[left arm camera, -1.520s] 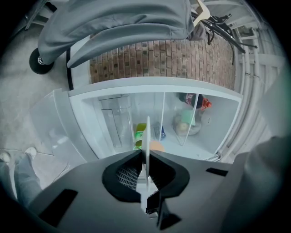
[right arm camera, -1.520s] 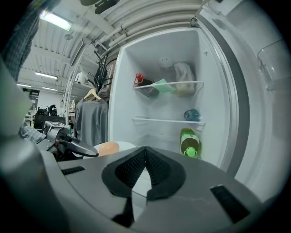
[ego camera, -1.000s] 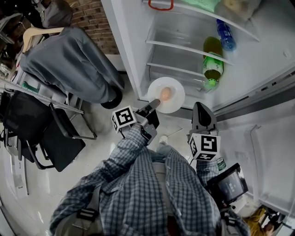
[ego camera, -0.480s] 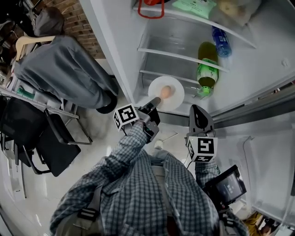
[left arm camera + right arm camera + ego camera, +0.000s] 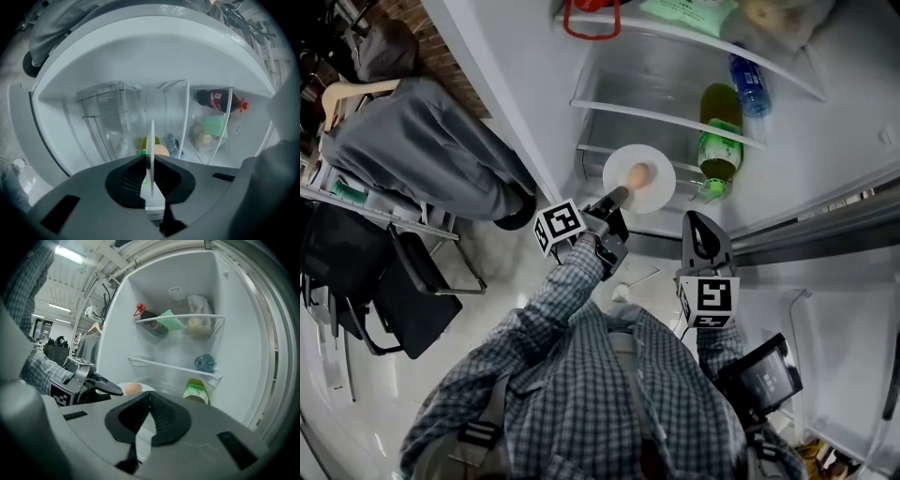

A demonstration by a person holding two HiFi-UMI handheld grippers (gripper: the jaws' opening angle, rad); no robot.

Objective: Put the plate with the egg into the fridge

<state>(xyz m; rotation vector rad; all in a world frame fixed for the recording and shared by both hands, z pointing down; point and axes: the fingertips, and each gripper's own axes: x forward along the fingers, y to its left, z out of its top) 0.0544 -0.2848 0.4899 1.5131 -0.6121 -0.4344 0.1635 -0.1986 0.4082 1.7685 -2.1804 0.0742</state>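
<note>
One level plate (image 5: 662, 185), egg (image 5: 638, 174) on top

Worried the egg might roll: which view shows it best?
Head view: the egg lies fully visible from above, on the plate. Right gripper view shows it small, side-on; left gripper view shows only a sliver behind the edge-on plate.

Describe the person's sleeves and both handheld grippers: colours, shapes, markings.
Both sleeves are grey-and-white checked shirt cloth. The left gripper and right gripper are dark grey, tapering to narrow black ribbed jaws. Each carries a white cube printed with black square markers.
</note>
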